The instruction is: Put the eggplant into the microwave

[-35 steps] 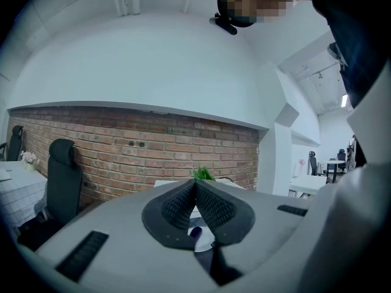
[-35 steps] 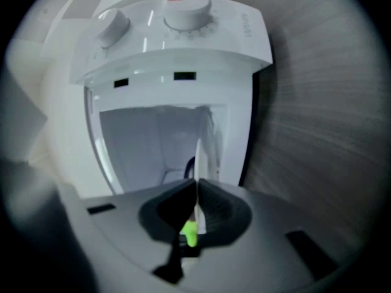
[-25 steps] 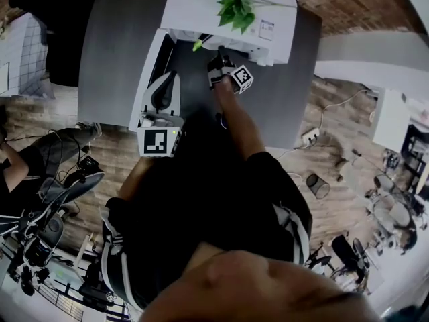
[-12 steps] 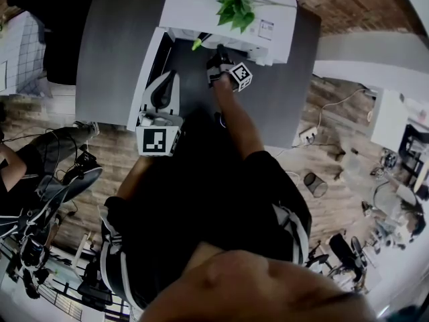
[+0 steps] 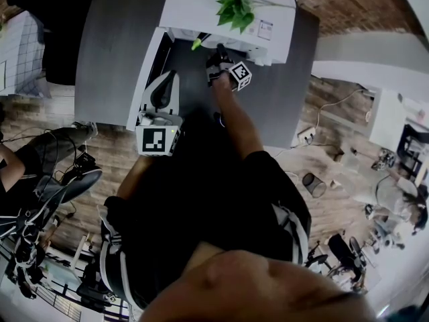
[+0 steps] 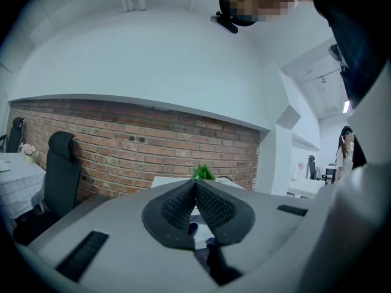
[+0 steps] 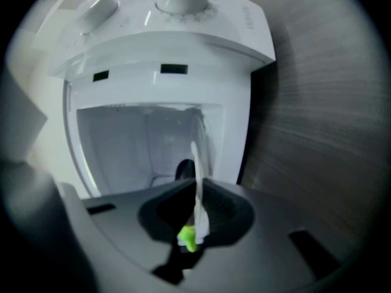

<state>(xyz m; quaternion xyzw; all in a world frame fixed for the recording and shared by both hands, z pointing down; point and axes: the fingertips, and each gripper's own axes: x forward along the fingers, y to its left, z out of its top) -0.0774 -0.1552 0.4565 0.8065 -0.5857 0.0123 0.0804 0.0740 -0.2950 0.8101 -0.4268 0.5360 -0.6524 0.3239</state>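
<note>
Right gripper view: right gripper (image 7: pixel 197 194) clamped on the eggplant (image 7: pixel 187 237), held at the microwave's (image 7: pixel 183 47) open mouth, dark end just inside. Left gripper (image 6: pixel 195 185) pressed together, empty, by the microwave's open door (image 5: pixel 149 66), tilted up toward a brick wall (image 6: pixel 122 133).

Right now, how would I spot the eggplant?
Find the white microwave on the grey table, its door open. At its opening the right gripper pinches the eggplant: dark, with a bright green stem, unlike the leafy plant on top.
</note>
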